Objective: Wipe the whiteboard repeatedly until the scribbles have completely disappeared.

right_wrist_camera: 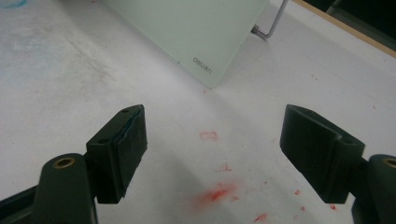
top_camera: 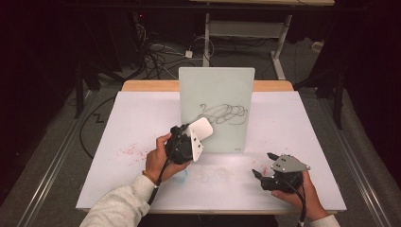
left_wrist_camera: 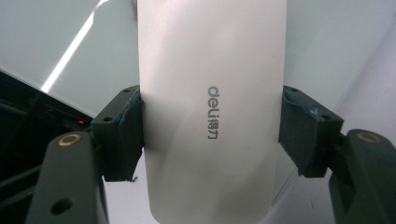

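Up against the scribbled glass board (top_camera: 216, 109), the left tongs (top_camera: 191, 139) pinch a white eraser (left_wrist_camera: 212, 107), right tongs (top_camera: 265, 165) just hang wide open over the counter (top_camera: 137, 113).

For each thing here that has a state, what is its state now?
Pale green glass board: upright on its stand, black scribble on it.
White rectangular eraser: clamped, lifted near the board.
Left tool: shut on the eraser.
Right tool: open, empty.
White table: red stains.

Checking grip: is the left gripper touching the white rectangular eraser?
Touching: left gripper view shows the left gripper pads pressed against both edges of the white eraser.
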`<control>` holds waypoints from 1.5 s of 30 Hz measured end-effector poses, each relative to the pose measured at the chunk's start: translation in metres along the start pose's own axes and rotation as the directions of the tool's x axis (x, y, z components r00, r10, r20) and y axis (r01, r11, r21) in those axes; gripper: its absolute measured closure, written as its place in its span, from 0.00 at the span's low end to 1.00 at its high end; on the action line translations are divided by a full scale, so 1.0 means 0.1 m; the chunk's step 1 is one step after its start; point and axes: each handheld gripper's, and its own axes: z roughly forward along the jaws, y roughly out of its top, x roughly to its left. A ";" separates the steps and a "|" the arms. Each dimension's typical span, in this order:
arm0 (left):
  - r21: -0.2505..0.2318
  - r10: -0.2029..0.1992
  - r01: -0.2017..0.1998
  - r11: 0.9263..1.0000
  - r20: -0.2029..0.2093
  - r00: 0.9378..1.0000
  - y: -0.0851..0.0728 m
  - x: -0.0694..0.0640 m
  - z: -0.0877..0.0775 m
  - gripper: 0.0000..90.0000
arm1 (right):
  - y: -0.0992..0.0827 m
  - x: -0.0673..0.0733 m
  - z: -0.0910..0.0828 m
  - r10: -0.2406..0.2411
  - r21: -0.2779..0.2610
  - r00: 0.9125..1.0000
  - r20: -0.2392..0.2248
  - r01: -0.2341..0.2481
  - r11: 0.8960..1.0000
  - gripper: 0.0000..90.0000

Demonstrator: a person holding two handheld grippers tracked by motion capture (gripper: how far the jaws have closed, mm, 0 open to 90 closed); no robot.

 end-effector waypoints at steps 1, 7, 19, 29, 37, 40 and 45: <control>0.000 0.000 0.000 1.000 0.000 1.000 0.00 0.00 0.00 0.32 | 0.00 0.00 0.00 -0.001 -0.001 1.000 0.001 0.001 1.000 0.26; -0.046 -0.053 0.049 0.998 -0.074 0.996 0.30 0.30 -0.06 0.32 | -0.01 -0.01 0.00 -0.001 0.005 1.000 0.001 0.001 1.000 0.26; -0.010 0.074 -0.075 0.997 -0.095 0.993 0.21 -0.27 0.11 0.32 | -0.01 -0.01 -0.02 0.008 -0.001 1.000 0.003 -0.008 1.000 0.26; -0.053 -0.082 0.077 0.996 -0.113 0.990 0.35 0.34 -0.06 0.32 | -0.01 -0.02 -0.02 0.008 0.000 1.000 0.008 -0.008 1.000 0.26; -0.038 -0.020 0.015 0.999 -0.119 0.993 0.22 0.01 0.04 0.32 | -0.01 -0.02 -0.02 0.008 0.000 1.000 0.003 -0.008 1.000 0.26; 0.006 0.102 -0.102 0.995 -0.104 0.989 0.17 -0.35 0.13 0.32 | 0.00 -0.01 -0.02 0.010 -0.001 1.000 0.003 -0.010 1.000 0.26; 0.011 0.117 -0.116 0.993 -0.080 0.990 0.25 -0.39 0.16 0.32 | -0.01 -0.01 -0.02 0.010 0.000 1.000 0.004 -0.010 1.000 0.26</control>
